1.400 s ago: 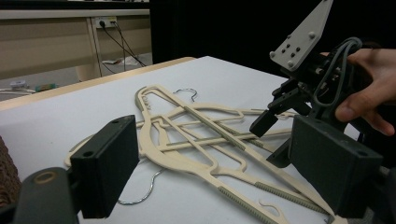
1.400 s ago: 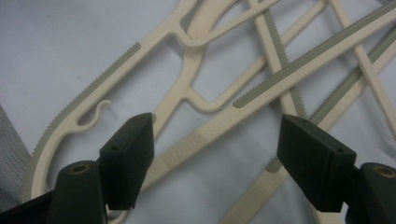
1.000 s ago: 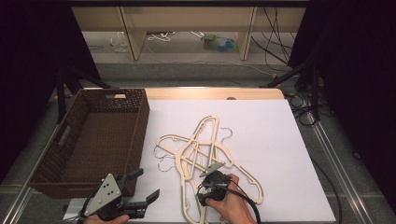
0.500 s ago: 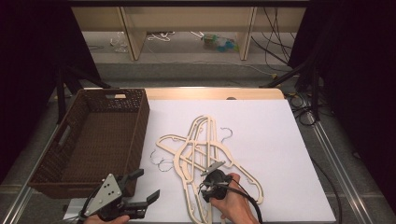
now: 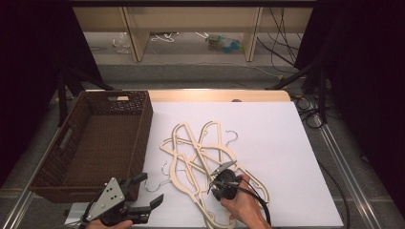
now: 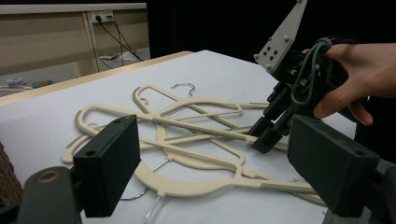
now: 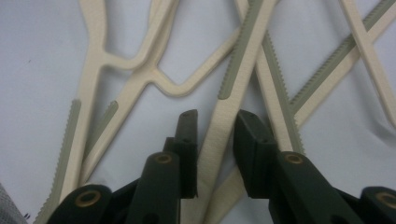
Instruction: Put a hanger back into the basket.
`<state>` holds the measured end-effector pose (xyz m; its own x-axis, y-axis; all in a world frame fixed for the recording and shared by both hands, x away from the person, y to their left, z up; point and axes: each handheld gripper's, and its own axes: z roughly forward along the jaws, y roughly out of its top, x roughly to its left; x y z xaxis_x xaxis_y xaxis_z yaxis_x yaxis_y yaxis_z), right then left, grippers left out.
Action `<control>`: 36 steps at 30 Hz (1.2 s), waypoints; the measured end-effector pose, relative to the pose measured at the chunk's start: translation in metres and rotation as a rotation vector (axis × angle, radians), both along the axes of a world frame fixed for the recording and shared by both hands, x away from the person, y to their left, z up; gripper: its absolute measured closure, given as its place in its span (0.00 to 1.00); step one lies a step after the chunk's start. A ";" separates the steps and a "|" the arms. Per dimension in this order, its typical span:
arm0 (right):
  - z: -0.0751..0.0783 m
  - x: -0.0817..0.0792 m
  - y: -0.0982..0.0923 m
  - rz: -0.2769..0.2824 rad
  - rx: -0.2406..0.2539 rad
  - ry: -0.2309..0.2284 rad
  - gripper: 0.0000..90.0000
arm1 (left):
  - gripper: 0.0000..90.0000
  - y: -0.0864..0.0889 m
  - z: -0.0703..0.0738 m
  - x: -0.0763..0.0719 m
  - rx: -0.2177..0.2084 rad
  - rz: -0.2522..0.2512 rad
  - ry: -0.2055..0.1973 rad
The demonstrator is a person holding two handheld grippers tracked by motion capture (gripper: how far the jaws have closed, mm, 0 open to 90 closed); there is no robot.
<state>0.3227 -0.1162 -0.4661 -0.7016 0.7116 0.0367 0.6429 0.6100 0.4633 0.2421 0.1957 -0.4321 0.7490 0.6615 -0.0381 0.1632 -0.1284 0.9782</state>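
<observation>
Holding: right gripper (image 7: 212, 126) is pinching one cream hanger (image 7: 224, 116) arm; its jaws have just been closing on it.
Lying: hanger pile (image 5: 200, 152) is resting mid-table, right of the brown basket (image 5: 95, 138).
Waiting: left gripper (image 5: 145, 191) is hovering wide open, near-left, grasping nothing.

Right claw (image 5: 220, 177) tips down and away from the person, hand wrapped round its body, jaws just closing with a narrow gap left between them. Left claw (image 5: 145, 191) hovers low at the near edge, level, jaws spread wide.
</observation>
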 end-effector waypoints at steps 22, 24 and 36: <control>0.053 0.015 -0.047 0.120 -0.119 -0.016 0.89 | 0.22 -0.030 -0.013 0.006 0.147 -0.072 0.003; 0.056 0.016 -0.053 0.132 -0.122 -0.010 0.89 | 0.21 -0.034 -0.015 0.007 0.156 -0.074 0.008; 0.077 0.015 -0.067 0.168 -0.150 -0.013 0.89 | 0.22 -0.069 -0.038 0.039 0.303 -0.176 0.021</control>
<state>0.3376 -0.1835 -0.3892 -0.8105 0.5814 -0.0704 0.5209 0.7706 0.3671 0.2813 0.1269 -0.4700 0.8538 0.5056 0.1241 0.1320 -0.4407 0.8879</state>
